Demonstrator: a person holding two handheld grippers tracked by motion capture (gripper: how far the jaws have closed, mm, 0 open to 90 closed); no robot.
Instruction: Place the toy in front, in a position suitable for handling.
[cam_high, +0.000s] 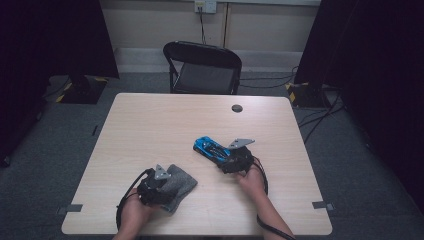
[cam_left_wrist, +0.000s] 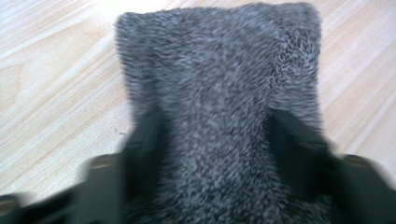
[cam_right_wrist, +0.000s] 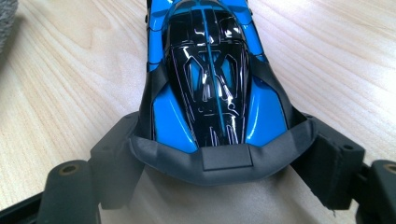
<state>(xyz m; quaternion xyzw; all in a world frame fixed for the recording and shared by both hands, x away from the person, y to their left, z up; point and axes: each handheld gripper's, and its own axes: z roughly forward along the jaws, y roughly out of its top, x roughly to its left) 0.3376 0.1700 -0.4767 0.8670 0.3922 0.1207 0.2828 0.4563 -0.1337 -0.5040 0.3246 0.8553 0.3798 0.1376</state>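
Pretty dim room overall, with most of the light landing on the worktop (cam_high: 150, 125), a pale wood-grain top with rounded corners and a small dark round cap (cam_high: 237, 108) set into it near the far edge. Behind it sits a black folding chair (cam_high: 202, 67), pushed up close. The floor is grey carpet (cam_high: 350, 165). The back wall (cam_high: 150, 22) is cream with a pale skirting strip, and there's a wall socket (cam_high: 205, 5) up top with a cable hanging down. Black curtains (cam_high: 55, 35) close off both sides, stand bases with yellow-black hazard tape (cam_high: 80, 90) sit at their feet, and loose cables (cam_high: 320, 117) trail on the right.
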